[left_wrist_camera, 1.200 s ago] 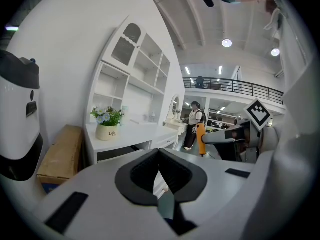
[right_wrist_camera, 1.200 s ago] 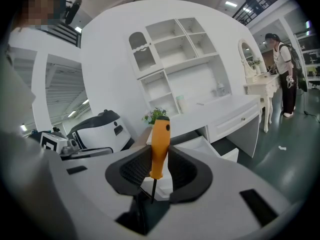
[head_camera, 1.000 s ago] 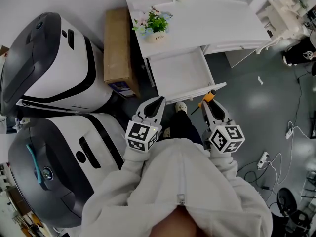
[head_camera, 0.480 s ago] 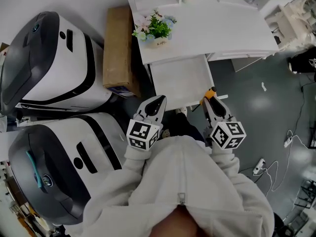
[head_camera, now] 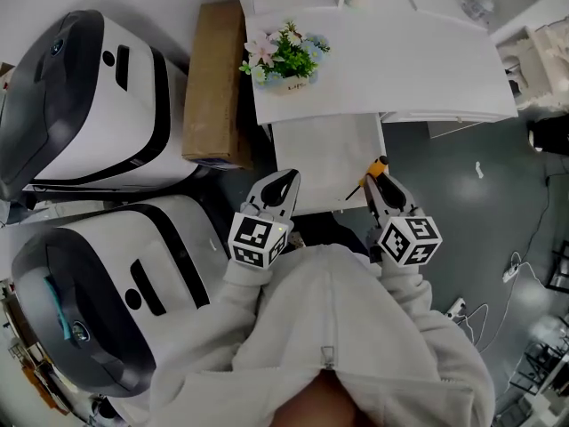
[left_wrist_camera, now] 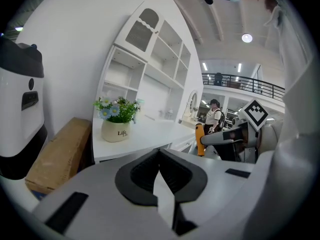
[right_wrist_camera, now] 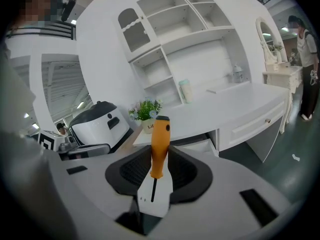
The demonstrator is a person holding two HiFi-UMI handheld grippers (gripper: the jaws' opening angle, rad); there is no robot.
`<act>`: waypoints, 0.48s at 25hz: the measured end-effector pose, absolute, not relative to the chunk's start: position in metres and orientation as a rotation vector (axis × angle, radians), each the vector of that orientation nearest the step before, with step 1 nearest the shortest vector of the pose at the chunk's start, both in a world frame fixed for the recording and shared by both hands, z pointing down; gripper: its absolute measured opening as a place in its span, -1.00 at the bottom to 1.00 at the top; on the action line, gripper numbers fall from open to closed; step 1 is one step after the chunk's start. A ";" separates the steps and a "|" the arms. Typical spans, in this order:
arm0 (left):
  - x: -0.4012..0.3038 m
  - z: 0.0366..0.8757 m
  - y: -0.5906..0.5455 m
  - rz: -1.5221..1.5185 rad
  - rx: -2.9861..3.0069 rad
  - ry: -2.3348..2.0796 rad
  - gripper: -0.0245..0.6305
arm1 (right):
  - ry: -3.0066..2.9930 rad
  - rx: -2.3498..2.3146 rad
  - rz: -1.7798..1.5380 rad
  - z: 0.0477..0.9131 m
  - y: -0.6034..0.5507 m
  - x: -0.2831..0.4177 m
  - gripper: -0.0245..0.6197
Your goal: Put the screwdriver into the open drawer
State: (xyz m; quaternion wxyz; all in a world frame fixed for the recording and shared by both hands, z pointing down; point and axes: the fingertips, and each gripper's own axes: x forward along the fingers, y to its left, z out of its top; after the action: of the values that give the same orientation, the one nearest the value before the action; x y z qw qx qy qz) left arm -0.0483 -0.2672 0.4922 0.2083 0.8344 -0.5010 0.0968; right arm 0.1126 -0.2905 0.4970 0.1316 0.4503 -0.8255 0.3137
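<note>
The screwdriver [head_camera: 377, 168] has an orange handle and a thin dark shaft. My right gripper [head_camera: 380, 182] is shut on it, with the handle sticking out past the jaws toward the desk. In the right gripper view the screwdriver [right_wrist_camera: 159, 145] stands upright between the pads. The open white drawer [head_camera: 320, 154] juts out from under the white desk [head_camera: 400, 69], and the screwdriver hangs over its front right part. My left gripper [head_camera: 279, 185] is shut and holds nothing, at the drawer's front left corner. From the left gripper [left_wrist_camera: 160, 152] view, the screwdriver handle [left_wrist_camera: 200, 139] shows to the right.
A flower pot [head_camera: 286, 57] stands on the desk's left end. A cardboard box [head_camera: 213, 83] lies beside the desk. Two large white and black machines [head_camera: 84, 105] fill the left side. Shelves [right_wrist_camera: 170, 39] rise behind the desk. Cables lie on the grey floor [head_camera: 471, 203] to the right.
Both grippers have come closer to the desk. The screwdriver in the right gripper, earlier just short of the drawer's front edge, now hangs over the drawer. Neither gripper's state has changed.
</note>
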 end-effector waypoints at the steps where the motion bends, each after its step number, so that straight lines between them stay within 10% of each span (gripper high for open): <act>1: -0.048 0.494 -0.270 0.274 2.314 -1.399 -0.87 | -2.393 1.295 0.919 0.500 -0.295 0.112 -0.55; 12: -0.046 0.515 -0.289 0.330 2.222 -1.427 -0.87 | -2.335 1.169 1.183 0.550 -0.335 0.094 -0.55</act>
State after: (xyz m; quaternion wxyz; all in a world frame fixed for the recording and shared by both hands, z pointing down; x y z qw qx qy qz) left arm -0.0458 -0.2889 0.5146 0.2378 0.8111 -0.5206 0.1203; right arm 0.0944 -0.3349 0.5498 0.1370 0.4039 -0.8069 0.4087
